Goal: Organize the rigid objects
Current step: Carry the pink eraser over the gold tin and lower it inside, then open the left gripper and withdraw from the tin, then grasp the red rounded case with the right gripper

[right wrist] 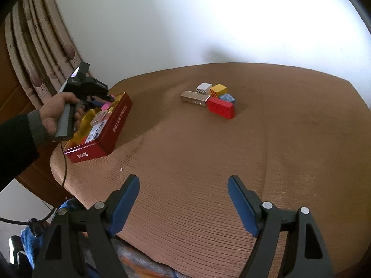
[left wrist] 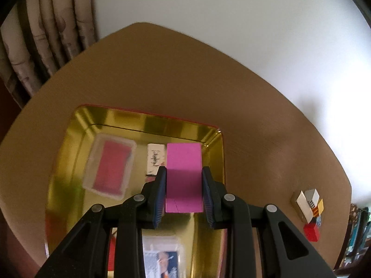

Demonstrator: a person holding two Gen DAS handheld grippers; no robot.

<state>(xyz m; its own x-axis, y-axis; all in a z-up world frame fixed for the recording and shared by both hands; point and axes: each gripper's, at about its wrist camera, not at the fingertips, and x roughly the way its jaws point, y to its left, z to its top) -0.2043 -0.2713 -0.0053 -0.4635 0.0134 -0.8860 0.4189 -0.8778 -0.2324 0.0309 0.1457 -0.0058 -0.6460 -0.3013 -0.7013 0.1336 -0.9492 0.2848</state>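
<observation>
My left gripper (left wrist: 184,171) is shut on a pink block (left wrist: 183,162), held just above the far right corner of the red tin box (left wrist: 148,122) with its gold inside. In the box lie a clear case with a red card (left wrist: 109,168), a small white tile (left wrist: 155,158) and another clear case (left wrist: 162,257) near me. From the right wrist view the left gripper (right wrist: 111,98) hangs over the box (right wrist: 116,122), with the pink block (right wrist: 106,105) in its jaws. My right gripper (right wrist: 183,185) stands open over bare table, nothing between its fingers.
A cluster of loose blocks sits mid-table: a red block (right wrist: 220,107), a metallic bar (right wrist: 194,97), a yellow block (right wrist: 218,90), a white striped block (right wrist: 204,88) and a blue one (right wrist: 228,98). Curtains (right wrist: 34,46) hang at the left, a white wall behind. The brown table (right wrist: 208,150) has rounded edges.
</observation>
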